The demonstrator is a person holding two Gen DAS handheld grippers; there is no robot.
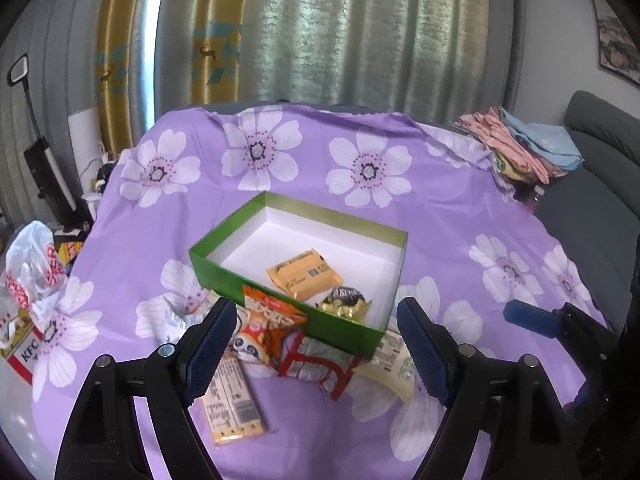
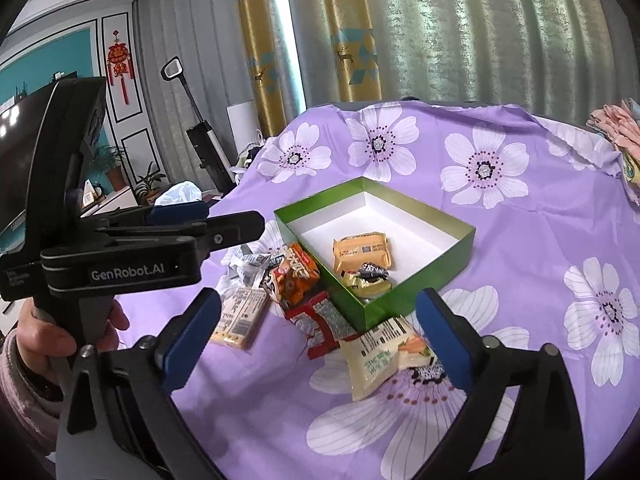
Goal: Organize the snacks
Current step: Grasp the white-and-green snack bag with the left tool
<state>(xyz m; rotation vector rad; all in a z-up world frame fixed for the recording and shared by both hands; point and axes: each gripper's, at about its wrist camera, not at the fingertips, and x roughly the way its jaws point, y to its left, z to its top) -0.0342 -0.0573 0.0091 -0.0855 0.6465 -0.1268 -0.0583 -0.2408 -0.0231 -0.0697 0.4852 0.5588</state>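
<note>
a: left wrist view first. where does the left gripper (image 1: 316,348) stand?

b: spread wide, nothing between its pads. it hangs above the near end of the pile. the orange panda packet (image 1: 264,330) and the red-and-grey packet (image 1: 316,368) lie in the gap between the fingers, just in front of the green box (image 1: 280,312). the long beige bar (image 1: 232,404) runs away from the left finger, toward the camera, its long axis nearly along the line the fingers point.

a: and what is in the box already?

b: a yellow packet (image 1: 306,274) and a gold-and-black sweet (image 1: 344,302), in the near corner. the rest of the white floor is bare.

a: now the right wrist view.

b: the right gripper (image 2: 318,340) is also spread as wide as it goes, and empty. the pale green-print packet (image 2: 384,356) lies right under it, close to the right finger, touching the near corner of the box. its long axis slants across the gap, not along it.

a: so which hand is nearer to what?

b: i'd judge the right to the pale packet, the left, seen side-on at the frame's left, to the orange and red ones. for the pale one the wrist may need a small roll, so the pads meet its narrow sides.
</note>
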